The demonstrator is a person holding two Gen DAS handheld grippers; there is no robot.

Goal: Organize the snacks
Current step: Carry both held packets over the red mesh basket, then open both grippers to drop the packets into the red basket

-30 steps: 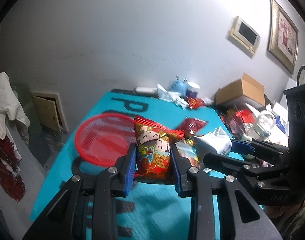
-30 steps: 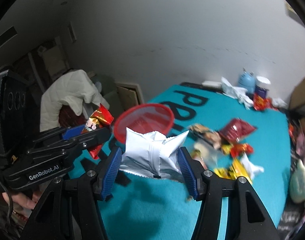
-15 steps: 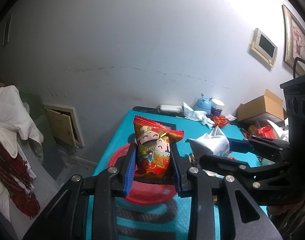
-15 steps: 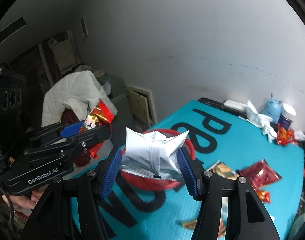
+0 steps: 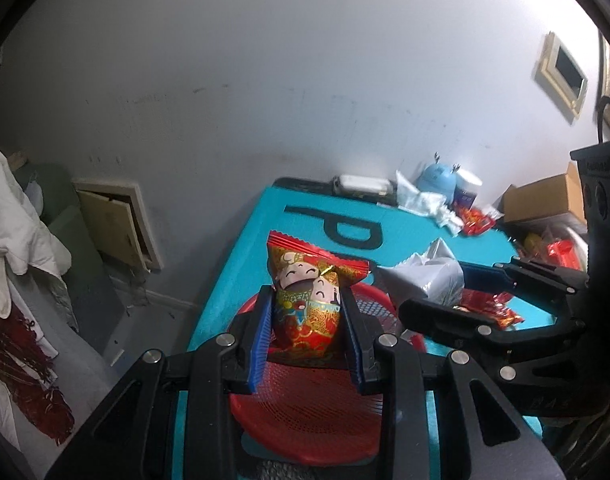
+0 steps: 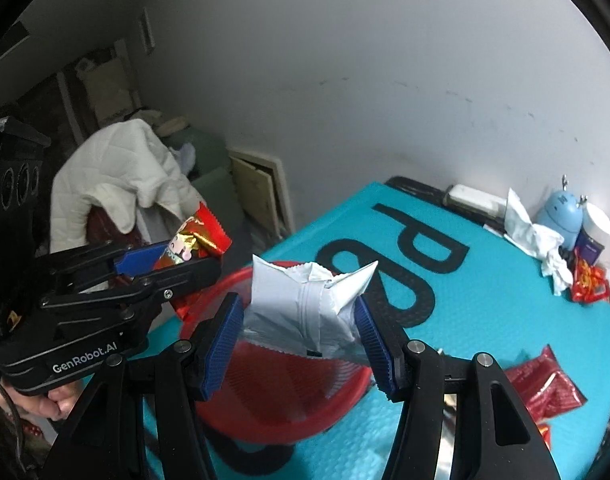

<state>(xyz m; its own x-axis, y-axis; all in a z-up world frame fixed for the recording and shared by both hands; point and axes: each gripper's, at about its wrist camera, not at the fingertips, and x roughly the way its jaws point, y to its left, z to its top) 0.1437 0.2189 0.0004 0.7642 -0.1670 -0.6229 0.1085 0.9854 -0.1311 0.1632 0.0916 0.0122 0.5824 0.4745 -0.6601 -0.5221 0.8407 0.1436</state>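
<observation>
Left wrist view: the red cartoon snack packet (image 5: 307,304) stands upright between the blue pads of the left gripper (image 5: 307,338), whose fingers are drawn close together and press on both of its sides. The packet hangs above the red mesh basket (image 5: 305,412), which sits on the near corner of the teal mat (image 5: 245,264) with black lettering. To the right, the right gripper (image 5: 445,292) reaches in from the side with the silver-white snack bag (image 5: 429,276) clamped in it, also over the basket's rim.

Right wrist view: the silver-white snack bag (image 6: 305,304) sits crumpled between the right gripper (image 6: 299,340), the fingers about half spread and both pads bearing on the bag's sides. Under it lies the red mesh basket (image 6: 273,392). At left the left gripper (image 6: 173,264) holds the red cartoon snack packet (image 6: 193,240) just beside the basket's edge, and a hand (image 6: 45,396) grips its handle below.

Farther out on the mat lie a dark red snack bag (image 6: 545,384), crumpled white tissue (image 6: 537,236), a blue round gadget (image 6: 561,212) and small red packets (image 6: 589,280). A white quilted cloth (image 6: 117,168) is draped beyond the table's left edge.
</observation>
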